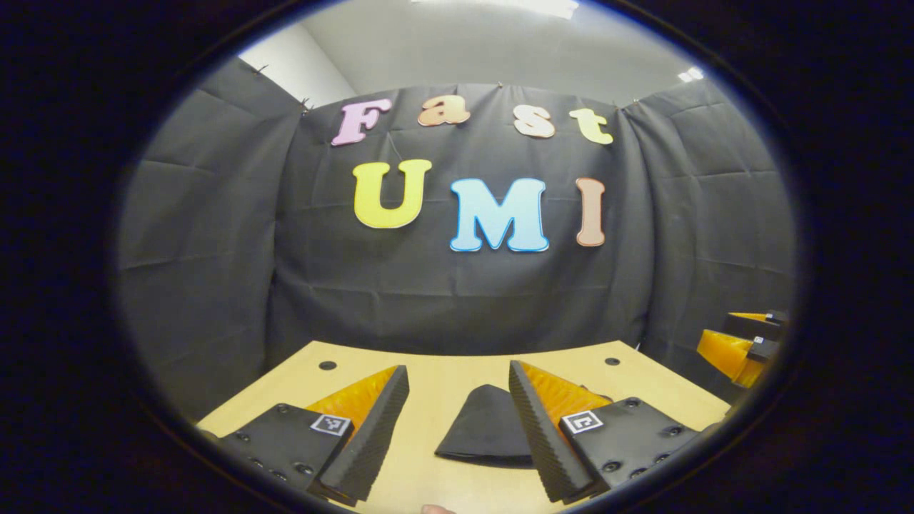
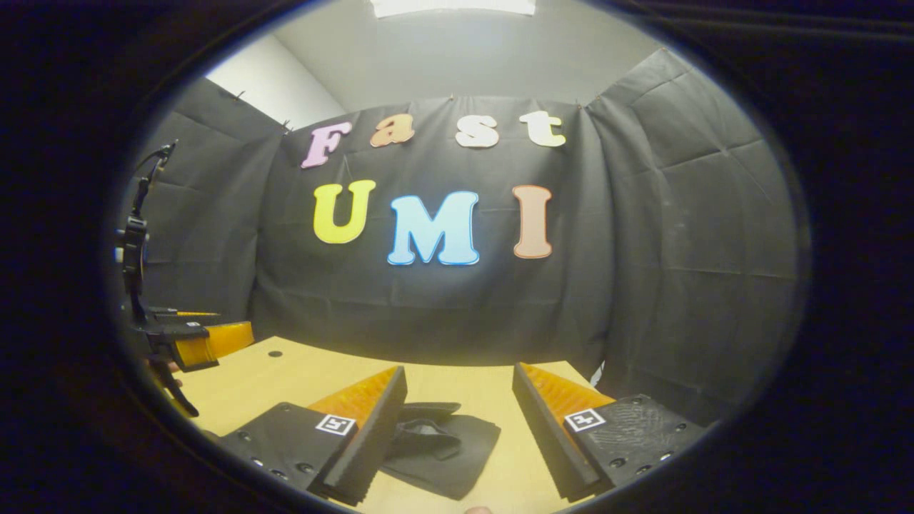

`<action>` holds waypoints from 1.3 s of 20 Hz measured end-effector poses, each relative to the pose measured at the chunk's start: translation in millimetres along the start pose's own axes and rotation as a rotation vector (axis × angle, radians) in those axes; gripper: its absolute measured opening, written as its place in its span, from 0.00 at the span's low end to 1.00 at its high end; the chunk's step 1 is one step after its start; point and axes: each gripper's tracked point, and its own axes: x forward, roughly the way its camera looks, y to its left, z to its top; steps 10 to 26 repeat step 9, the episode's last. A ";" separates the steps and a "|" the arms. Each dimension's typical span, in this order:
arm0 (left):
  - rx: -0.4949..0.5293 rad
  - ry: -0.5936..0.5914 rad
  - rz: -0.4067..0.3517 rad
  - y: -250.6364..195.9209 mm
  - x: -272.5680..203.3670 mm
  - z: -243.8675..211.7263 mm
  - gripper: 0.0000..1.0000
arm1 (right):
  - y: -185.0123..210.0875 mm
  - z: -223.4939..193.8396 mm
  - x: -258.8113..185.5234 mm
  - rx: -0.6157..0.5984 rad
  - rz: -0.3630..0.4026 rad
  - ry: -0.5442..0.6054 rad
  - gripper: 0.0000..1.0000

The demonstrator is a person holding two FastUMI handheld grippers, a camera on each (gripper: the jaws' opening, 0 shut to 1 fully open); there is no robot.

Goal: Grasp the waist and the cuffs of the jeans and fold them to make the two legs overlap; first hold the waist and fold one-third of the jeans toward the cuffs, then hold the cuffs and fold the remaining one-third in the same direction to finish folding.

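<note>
In the left gripper view, the left gripper (image 1: 457, 428) hangs just above a light wooden desk (image 1: 443, 378) with its two fingers (image 1: 371, 435) spread wide apart and nothing between them but air. A dark piece of the jeans (image 1: 489, 428) lies flat on the desk past the fingers, closer to the right-hand finger, which covers its edge. It looks like a rounded flap of cloth. Two small round holes sit near the far edge of the desk. At the right side of this view, the right gripper (image 1: 746, 343) shows a little way off, past the desk's corner. In the right gripper view, the right gripper (image 2: 457, 435) also hangs low over the desk (image 2: 285, 378), and its fingers (image 2: 368, 442) are wide open too, holding nothing. The jeans (image 2: 446, 450) lie on the desk in a bunched, folded heap, dark and soft, partly behind the left-hand finger and partly in the gap between the two. I cannot tell if the finger touches the cloth. Far to the left in this view is the left gripper (image 2: 189, 343), and part of a hand (image 2: 161, 375) shows under it. Black cloth walls stand behind the desk.
</note>
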 end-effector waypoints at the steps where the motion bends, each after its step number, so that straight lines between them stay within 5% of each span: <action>1: 0.011 -0.001 0.009 5.6 -4.4 2.2 0.92 | 1.0 1.8 -4.6 -0.011 -0.008 0.001 0.87; 9: -0.005 -0.020 0.038 17.8 -36.7 14.6 0.92 | 25.2 19.7 -38.0 -0.062 0.004 -0.019 0.94; 26: -0.005 -0.020 0.038 17.8 -36.7 14.6 0.92 | 25.2 19.7 -38.0 -0.062 0.004 -0.019 0.94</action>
